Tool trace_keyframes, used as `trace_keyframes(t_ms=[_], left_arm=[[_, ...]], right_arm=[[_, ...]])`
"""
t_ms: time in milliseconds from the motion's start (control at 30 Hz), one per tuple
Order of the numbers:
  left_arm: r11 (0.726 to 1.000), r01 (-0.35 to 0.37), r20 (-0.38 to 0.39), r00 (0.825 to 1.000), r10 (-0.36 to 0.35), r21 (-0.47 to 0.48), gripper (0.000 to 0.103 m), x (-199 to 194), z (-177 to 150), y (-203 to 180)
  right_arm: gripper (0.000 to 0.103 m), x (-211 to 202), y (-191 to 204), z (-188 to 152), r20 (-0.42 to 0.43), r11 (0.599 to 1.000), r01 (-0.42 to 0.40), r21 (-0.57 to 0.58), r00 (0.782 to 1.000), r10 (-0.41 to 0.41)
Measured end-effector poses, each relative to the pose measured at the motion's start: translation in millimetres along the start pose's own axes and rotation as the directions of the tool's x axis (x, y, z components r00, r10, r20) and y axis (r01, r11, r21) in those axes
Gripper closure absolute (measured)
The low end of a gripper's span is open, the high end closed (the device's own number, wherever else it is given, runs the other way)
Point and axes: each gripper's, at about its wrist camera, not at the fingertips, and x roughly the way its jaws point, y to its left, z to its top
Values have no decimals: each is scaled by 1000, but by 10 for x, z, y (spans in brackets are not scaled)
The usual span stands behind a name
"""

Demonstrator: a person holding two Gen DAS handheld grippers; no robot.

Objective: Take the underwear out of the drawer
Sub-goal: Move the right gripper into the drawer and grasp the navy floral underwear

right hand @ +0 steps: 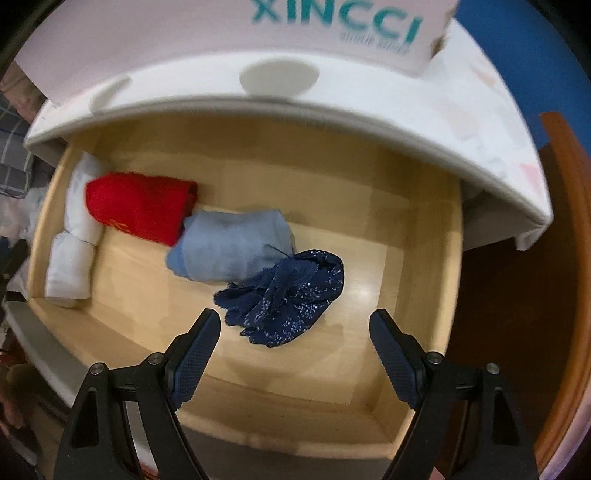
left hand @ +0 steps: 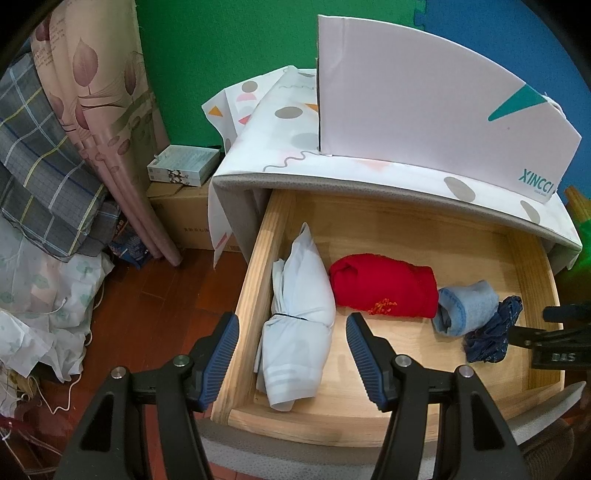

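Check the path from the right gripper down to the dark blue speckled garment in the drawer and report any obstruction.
Nothing visible blocks it. The right gripper hangs open above the dark blue garment, which lies uncovered on the drawer floor. The light blue roll only touches its far edge.

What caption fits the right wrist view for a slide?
Open right gripper above crumpled navy garment in open wooden drawer.

- The back of the wooden drawer is hidden under the covered top.
- The white box is cut off by the picture's top edge, and its green letters look blurry.
- The right hand-held gripper only peeks in at the picture's edge.
- The dark blue cloth is partly hidden behind it.
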Motion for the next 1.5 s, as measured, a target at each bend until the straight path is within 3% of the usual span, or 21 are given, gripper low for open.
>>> trace_keyframes(t_ms=[500, 767, 900, 1200, 1500], left_arm=[[1000, 6, -15, 1000, -6, 8, 41, 45, 9, -23], [1000, 5, -24, 1000, -5, 10, 41, 58, 8, -37], [1000, 7, -28, 1000, -7, 10, 41, 64, 5, -35], [1000, 24, -43, 999, -24, -5, 41, 86, 8, 12], [993, 118, -155, 981, -116, 4, 41, 220, 51, 109]], right_arm=[[22, 546, 75, 222, -127, 999, 0, -32, 992, -4], [22, 610, 163, 287, -130, 996, 8, -88, 991, -20], [33, 598, 221, 269, -127, 995, 2, -98, 992, -15], [42, 654, 178, 145, -189, 994, 8, -109, 982, -29], [42, 768, 100, 154, -239, 995, -6, -97, 971, -18]])
